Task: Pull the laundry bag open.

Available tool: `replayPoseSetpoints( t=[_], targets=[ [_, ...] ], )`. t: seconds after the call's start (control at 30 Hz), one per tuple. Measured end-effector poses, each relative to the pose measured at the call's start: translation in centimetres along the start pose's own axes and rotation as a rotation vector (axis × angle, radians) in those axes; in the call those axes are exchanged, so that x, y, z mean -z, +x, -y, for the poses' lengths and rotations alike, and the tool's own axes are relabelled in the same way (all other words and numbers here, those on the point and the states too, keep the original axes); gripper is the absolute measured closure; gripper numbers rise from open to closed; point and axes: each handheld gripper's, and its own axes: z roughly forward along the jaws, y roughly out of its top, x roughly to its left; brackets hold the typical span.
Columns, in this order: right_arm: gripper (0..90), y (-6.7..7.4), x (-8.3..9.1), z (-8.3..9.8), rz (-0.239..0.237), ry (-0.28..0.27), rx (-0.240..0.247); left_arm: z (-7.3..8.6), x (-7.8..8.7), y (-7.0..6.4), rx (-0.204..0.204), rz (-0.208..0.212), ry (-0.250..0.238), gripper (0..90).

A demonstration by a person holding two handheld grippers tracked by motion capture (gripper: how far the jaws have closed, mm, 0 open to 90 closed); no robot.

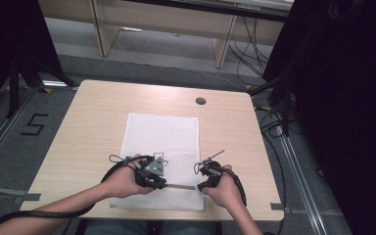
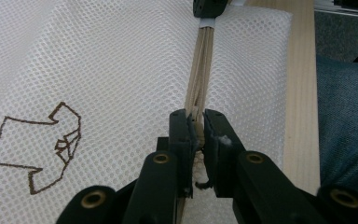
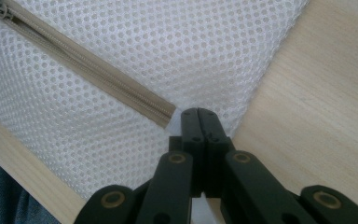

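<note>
On the light wooden table the white mesh laundry bag lies flat at the near middle, soft and light (it will probably wrinkle), so the left gripper clamps its beige zipper while the right gripper pinches the bag's near right corner.
</note>
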Motion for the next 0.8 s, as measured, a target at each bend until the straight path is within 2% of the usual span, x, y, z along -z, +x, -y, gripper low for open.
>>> replayPoseSetpoints(
  t=[0.03, 0.1, 0.17, 0.23, 0.3, 0.4, 0.47, 0.53, 0.57, 0.8],
  targets=[
    [90.0, 0.0, 0.0, 0.0, 0.0, 0.001, 0.0, 0.02, 0.03, -0.01, -0.009, -0.006, 0.004, 81.7],
    [90.0, 0.01, 0.0, -0.01, 0.001, 0.0, 0.0, 0.12, 0.17, 0.01, 0.006, -0.004, 0.003, 81.7],
    [90.0, 0.0, 0.0, -0.01, 0.0, 0.001, 0.0, 0.23, 0.35, 0.16, 0.002, -0.006, -0.003, 81.7],
    [90.0, -0.01, 0.0, -0.01, -0.001, 0.0, 0.0, 0.37, 0.39, 0.13, 0.021, 0.001, -0.009, 81.7],
    [90.0, 0.0, 0.0, -0.01, 0.0, 0.0, 0.001, 0.38, 0.39, 0.16, 0.002, -0.001, -0.001, 81.7],
    [90.0, 0.01, 0.0, 0.0, 0.001, 0.0, 0.0, 0.38, 0.42, 0.14, -0.005, -0.002, -0.002, 81.7],
    [90.0, 0.01, -0.04, 0.03, 0.008, 0.005, -0.005, 0.39, 0.43, 0.05, 0.006, -0.002, -0.004, 81.7],
    [90.0, -0.01, -0.04, 0.03, 0.008, 0.004, -0.005, 0.42, 0.52, 0.11, -0.01, -0.003, -0.005, 81.7],
    [90.0, 0.0, -0.04, 0.03, 0.008, 0.006, -0.006, 0.52, 0.52, 0.02, 0.018, 0.007, -0.014, 81.7],
    [90.0, -0.01, 0.0, -0.01, -0.002, 0.001, 0.002, 0.67, 0.78, 0.16, 0.012, 0.005, -0.008, 81.7]
  ],
)
